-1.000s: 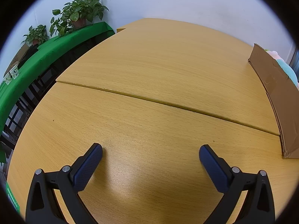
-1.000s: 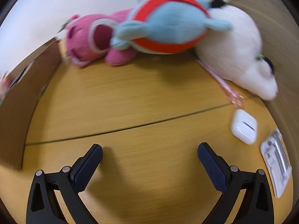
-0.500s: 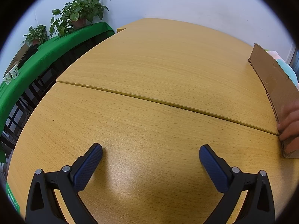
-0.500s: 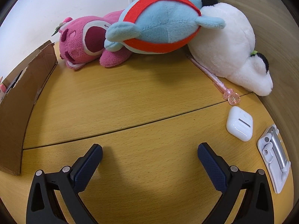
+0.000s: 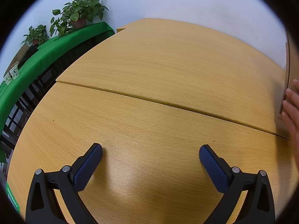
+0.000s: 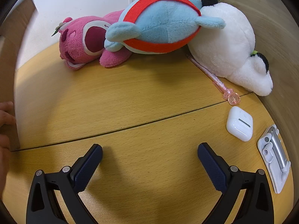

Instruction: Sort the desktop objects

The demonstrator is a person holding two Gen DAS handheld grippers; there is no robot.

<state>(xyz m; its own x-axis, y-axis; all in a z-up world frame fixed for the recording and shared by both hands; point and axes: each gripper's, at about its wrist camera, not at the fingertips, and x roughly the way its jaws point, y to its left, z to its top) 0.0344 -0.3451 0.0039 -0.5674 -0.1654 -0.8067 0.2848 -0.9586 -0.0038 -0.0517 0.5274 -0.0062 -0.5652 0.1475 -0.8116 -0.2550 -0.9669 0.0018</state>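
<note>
We find both the left hand-held gripper (image 5: pixel 150 154) and right hand-held gripper (image 6: pixel 150 153) spread wide and empty over the tabletop (image 6: pixel 130 97). Plush toys (image 6: pixel 160 22), pink pen (image 6: pixel 214 77) and earbud case (image 6: pixel 239 123) lie far right, unsorted; a bare hand (image 5: pixel 291 108) steadies the cardboard box (image 6: pixel 7 74), presumably as receptacle.

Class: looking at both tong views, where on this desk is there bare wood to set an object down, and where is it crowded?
Bare wood lies ahead of the right tongs, between the cardboard box at the left and the earbud case at the right. The desk ahead of the left tongs is bare too. It is crowded at the back: pink plush, blue plush, white plush, pink pen.
</note>
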